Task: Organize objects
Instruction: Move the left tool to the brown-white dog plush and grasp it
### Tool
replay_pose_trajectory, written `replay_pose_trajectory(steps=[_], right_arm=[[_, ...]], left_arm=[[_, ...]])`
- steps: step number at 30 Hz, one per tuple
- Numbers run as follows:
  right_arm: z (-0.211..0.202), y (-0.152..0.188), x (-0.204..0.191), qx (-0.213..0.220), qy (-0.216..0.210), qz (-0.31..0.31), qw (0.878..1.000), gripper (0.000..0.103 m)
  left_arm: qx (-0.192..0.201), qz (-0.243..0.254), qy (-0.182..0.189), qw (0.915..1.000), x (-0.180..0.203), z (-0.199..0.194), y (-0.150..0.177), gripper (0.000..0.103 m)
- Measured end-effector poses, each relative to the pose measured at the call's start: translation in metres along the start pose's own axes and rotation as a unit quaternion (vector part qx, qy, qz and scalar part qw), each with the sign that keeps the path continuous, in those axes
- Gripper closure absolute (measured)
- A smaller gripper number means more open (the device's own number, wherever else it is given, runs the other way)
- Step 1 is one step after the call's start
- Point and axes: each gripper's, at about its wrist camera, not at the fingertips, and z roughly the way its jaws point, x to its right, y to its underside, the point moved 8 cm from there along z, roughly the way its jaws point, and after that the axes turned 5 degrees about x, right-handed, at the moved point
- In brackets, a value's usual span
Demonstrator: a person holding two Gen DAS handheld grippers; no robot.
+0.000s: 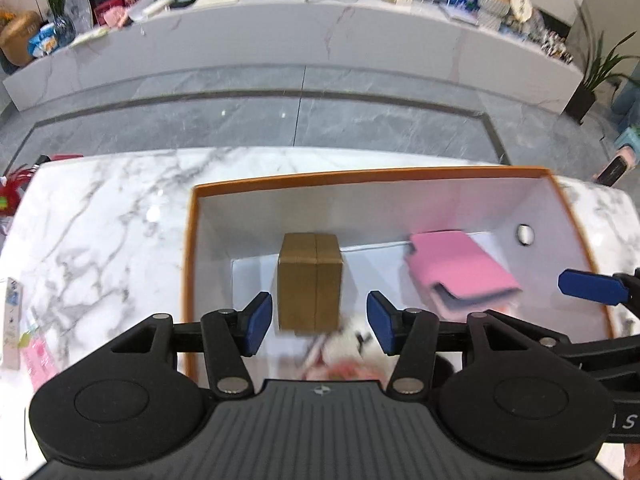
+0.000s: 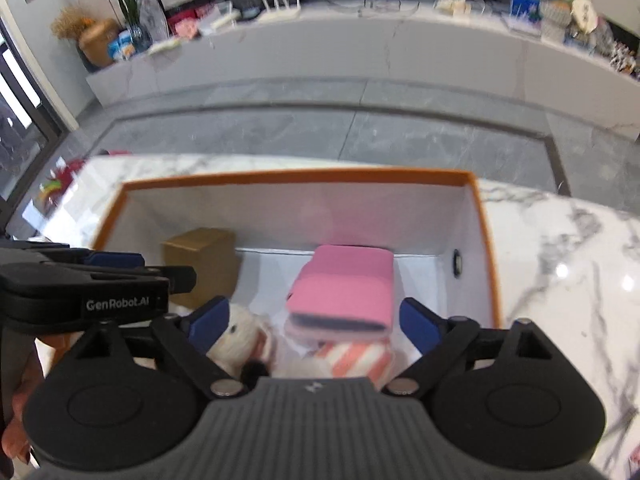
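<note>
Orange-rimmed, the white box (image 1: pixel 558 200) sits on our marble table (image 1: pixel 100 220), and both our grippers hang over it with nothing between their blue pads. Our left gripper (image 1: pixel 316 320) stands parted above the brown cardboard carton (image 1: pixel 310 280), which rests upright on the box floor; the pads do not touch it. Our right gripper (image 2: pixel 314 320) is spread wide over the pink wallet (image 2: pixel 340 292), released. That wallet lies inside the box, apparently atop a pink-and-white striped item (image 2: pixel 356 358), just beside a white plush toy (image 2: pixel 244 340); blur makes the stacking uncertain.
</note>
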Motion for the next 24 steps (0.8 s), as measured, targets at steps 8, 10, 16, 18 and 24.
replay_pose_trajectory(steps=[8,10,16,18,24], right_arm=[[-0.115,0.073,-0.018,0.071,-0.012,0.043,0.996,0.005],[-0.129,0.099,-0.025,0.075,-0.011,0.040,0.996,0.005],[-0.143,0.178,-0.029,0.082,0.007,0.023,0.996,0.004],[-0.140,0.197,-0.029,0.076,0.023,0.005,0.997,0.004],[-0.146,0.218,-0.038,0.082,0.037,-0.049,0.995,0.001]], left_arm=[[0.072,-0.026,0.030,0.9966,0.014,-0.105,0.072,0.029],[0.079,-0.028,0.031,0.9960,0.016,-0.120,0.102,0.029],[0.120,-0.050,0.038,0.9908,0.012,-0.138,0.168,0.029],[0.125,-0.054,0.037,0.9900,0.013,-0.136,0.186,0.029],[0.109,-0.007,0.032,0.9935,0.019,-0.135,0.205,0.029]])
